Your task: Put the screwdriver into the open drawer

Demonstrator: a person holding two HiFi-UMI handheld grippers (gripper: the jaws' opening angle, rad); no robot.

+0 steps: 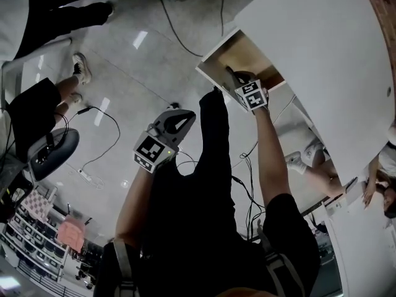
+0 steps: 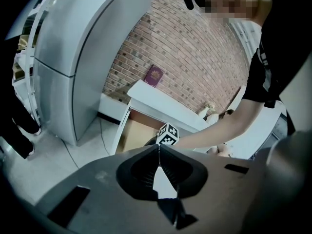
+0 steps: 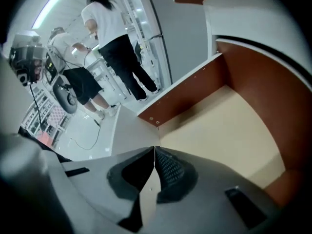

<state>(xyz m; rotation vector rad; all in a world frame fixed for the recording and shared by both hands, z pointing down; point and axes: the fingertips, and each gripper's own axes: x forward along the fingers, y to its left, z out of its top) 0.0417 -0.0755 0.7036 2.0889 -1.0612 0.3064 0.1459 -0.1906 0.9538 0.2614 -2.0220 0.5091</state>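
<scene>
Reaching into the open drawer point(image 1: 250, 53), the right gripper point(image 1: 235, 78) has its tip over the drawer's near edge, with its marker cube just outside the drawer front. In the right gripper view its fingers point(image 3: 169, 168) are pressed together at the tips with nothing between them. They hang above the drawer's pale tan floor, between the reddish-brown side walls.

The left gripper point(image 1: 173, 113) is held well apart from the drawer, out over the grey floor point(image 1: 142, 60) and pointing roughly towards the drawer. Its fingers point(image 2: 174, 170) also meet at the tips and pinch nothing. Beyond them in that view are the drawer front and the forearm of the person's right arm stretched to the drawer.

Screwdriver: none of the views shows it clearly. A dark smudge on the drawer floor near the back corner is too vague to call. I cannot tell where the screwdriver lies.

The drawer is pulled out from under a white worktop point(image 1: 322, 48). A maroon booklet point(image 2: 155, 75) sits above the drawer on that worktop, leaning on the brick wall point(image 2: 195, 57). A black cable point(image 1: 179, 36) trails across the floor beside the drawer. Bystanders stand well away from the drawer, one in a white top and dark trousers point(image 3: 114, 43).
</scene>
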